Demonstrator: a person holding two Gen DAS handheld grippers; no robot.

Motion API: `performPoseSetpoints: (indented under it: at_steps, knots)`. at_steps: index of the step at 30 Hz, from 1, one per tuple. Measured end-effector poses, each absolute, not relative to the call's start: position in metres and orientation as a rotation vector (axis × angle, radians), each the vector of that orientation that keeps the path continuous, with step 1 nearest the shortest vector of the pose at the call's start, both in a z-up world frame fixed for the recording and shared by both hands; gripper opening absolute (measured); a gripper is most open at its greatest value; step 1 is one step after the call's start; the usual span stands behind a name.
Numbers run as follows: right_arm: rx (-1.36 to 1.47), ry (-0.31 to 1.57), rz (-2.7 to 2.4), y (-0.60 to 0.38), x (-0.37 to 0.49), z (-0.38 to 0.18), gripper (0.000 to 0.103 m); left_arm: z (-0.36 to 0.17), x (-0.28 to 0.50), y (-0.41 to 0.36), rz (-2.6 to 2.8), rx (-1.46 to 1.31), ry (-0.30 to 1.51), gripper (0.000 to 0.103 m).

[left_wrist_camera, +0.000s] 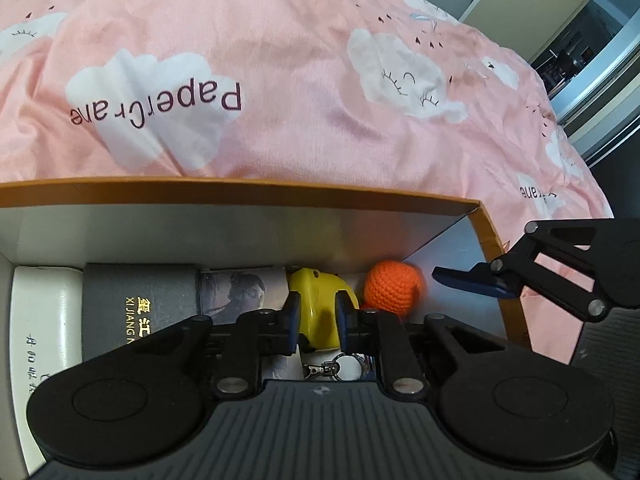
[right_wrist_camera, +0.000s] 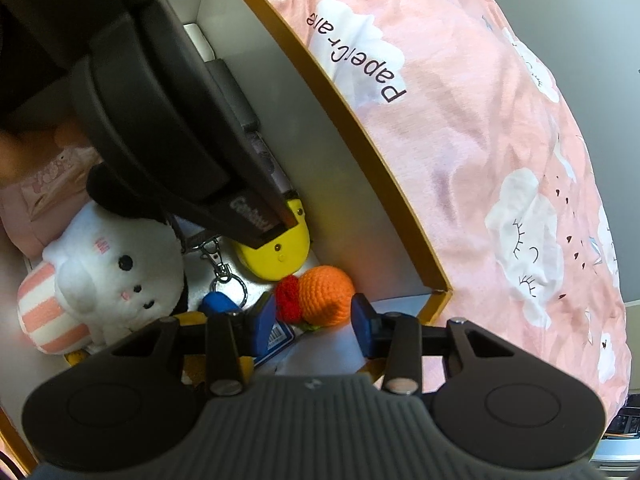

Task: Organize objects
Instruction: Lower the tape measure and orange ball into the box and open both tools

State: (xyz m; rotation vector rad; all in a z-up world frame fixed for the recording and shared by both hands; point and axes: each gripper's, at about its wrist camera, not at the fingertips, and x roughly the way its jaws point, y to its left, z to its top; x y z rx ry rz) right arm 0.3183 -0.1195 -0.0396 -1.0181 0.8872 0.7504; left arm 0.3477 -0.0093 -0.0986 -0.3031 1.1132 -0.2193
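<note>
An orange-rimmed cardboard box lies on a pink bedspread. My left gripper reaches into it and is shut on a yellow tape measure near the far wall. It also shows in the right wrist view. An orange crocheted ball with a red part lies in the box corner beside it. My right gripper is open, its fingers either side of the ball, apart from it.
In the box are a white plush toy, a keyring clasp, a dark book, a white box and a picture card. The pink cloud-print bedspread surrounds the box. A doorway is at the right.
</note>
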Motion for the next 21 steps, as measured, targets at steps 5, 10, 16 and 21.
performPoseSetpoints:
  at_steps: [5,10,16,21]
  knots:
    - [-0.998,0.890,0.750,-0.120,0.318,-0.034,0.042,-0.110,0.352,-0.012,-0.215,-0.319,1.141,0.015]
    - [-0.988,0.890,0.749,-0.120,0.317,-0.029,0.042,-0.116,0.353,-0.014,-0.219,-0.319,1.167,0.014]
    - [-0.942,0.893,0.751,-0.122,0.314,-0.014,0.042,-0.099,0.344,-0.005,-0.236,-0.338,1.108,0.012]
    - [-0.813,0.929,0.762,-0.127,0.308,0.011,0.042,-0.061,0.320,-0.003,-0.240,-0.241,1.006,0.013]
